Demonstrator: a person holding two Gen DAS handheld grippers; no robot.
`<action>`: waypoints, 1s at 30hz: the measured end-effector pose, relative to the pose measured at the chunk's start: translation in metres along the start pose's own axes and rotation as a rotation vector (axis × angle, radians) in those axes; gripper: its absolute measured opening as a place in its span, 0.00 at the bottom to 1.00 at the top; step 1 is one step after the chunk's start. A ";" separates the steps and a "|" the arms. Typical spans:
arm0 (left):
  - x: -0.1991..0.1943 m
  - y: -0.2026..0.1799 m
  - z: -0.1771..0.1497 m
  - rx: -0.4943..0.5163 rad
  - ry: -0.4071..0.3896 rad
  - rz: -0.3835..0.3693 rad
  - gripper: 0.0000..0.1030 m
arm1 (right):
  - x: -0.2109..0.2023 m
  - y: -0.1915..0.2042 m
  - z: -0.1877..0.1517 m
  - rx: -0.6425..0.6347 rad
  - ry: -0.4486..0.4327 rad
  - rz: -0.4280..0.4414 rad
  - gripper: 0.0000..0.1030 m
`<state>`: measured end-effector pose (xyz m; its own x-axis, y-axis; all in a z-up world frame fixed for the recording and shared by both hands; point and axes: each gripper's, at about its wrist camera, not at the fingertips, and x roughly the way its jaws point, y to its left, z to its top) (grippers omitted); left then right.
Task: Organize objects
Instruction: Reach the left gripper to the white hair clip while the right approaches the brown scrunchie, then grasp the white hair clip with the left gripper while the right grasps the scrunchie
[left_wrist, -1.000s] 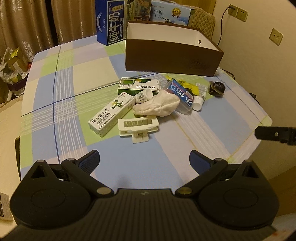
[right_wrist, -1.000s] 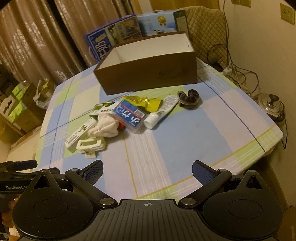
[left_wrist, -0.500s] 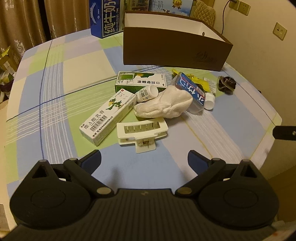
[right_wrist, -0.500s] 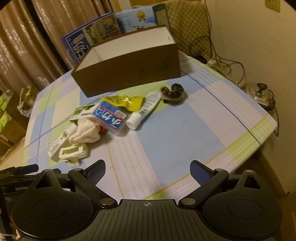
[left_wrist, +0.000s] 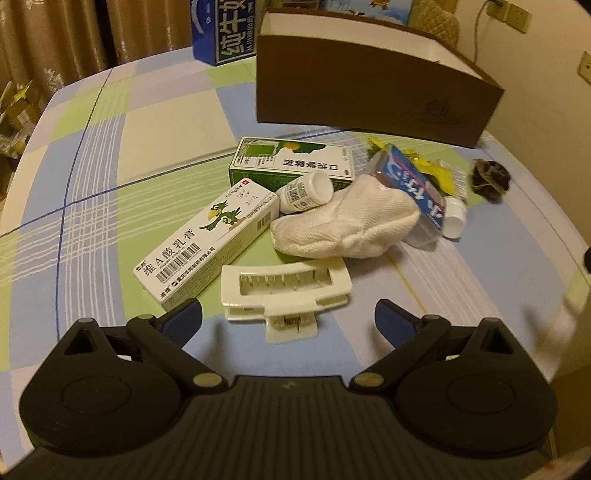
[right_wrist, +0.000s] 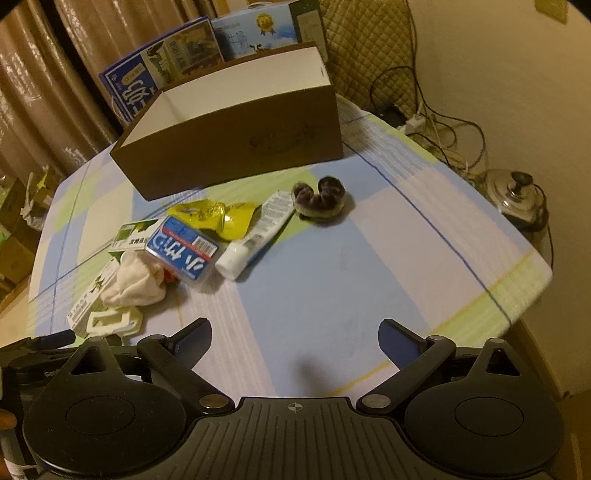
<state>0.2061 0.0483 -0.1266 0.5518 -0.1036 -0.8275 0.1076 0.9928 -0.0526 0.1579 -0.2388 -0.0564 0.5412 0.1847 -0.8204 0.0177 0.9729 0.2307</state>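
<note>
A heap of small items lies on the checked tablecloth before an open brown box (left_wrist: 373, 92) (right_wrist: 236, 147). My left gripper (left_wrist: 288, 321) is open just short of a cream hair claw clip (left_wrist: 286, 291). Behind the clip lie a white parrot carton (left_wrist: 207, 243), a green carton (left_wrist: 291, 162), a small white bottle (left_wrist: 304, 192), a white sock (left_wrist: 347, 225) and a blue-labelled clear case (left_wrist: 413, 184) (right_wrist: 181, 249). My right gripper (right_wrist: 295, 339) is open above bare cloth, with a white tube (right_wrist: 258, 232), a yellow packet (right_wrist: 221, 216) and a dark scrunchie (right_wrist: 319, 195) further ahead.
Blue milk cartons (right_wrist: 147, 81) stand behind the brown box. The table's right edge (right_wrist: 517, 306) drops toward a metal pot (right_wrist: 517, 195) and cables on the floor by the wall. Curtains hang at the back left. My left gripper's body (right_wrist: 33, 354) shows low left in the right wrist view.
The left gripper has moved forward and down toward the hair claw clip, which is now just ahead of its fingertips. The right gripper has also come closer to the table. Both stayed open.
</note>
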 end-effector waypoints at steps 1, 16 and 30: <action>0.004 0.000 0.001 -0.004 0.006 0.009 0.96 | 0.002 -0.002 0.004 -0.004 0.000 0.005 0.92; 0.036 -0.011 0.015 -0.009 0.032 0.098 0.85 | 0.039 -0.034 0.049 -0.041 0.053 0.029 0.92; 0.010 -0.017 0.003 -0.006 0.049 0.134 0.82 | 0.069 -0.045 0.074 -0.129 0.076 0.090 0.77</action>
<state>0.2120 0.0305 -0.1327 0.5202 0.0324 -0.8534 0.0305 0.9979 0.0565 0.2565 -0.2799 -0.0847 0.4709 0.2774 -0.8374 -0.1386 0.9607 0.2403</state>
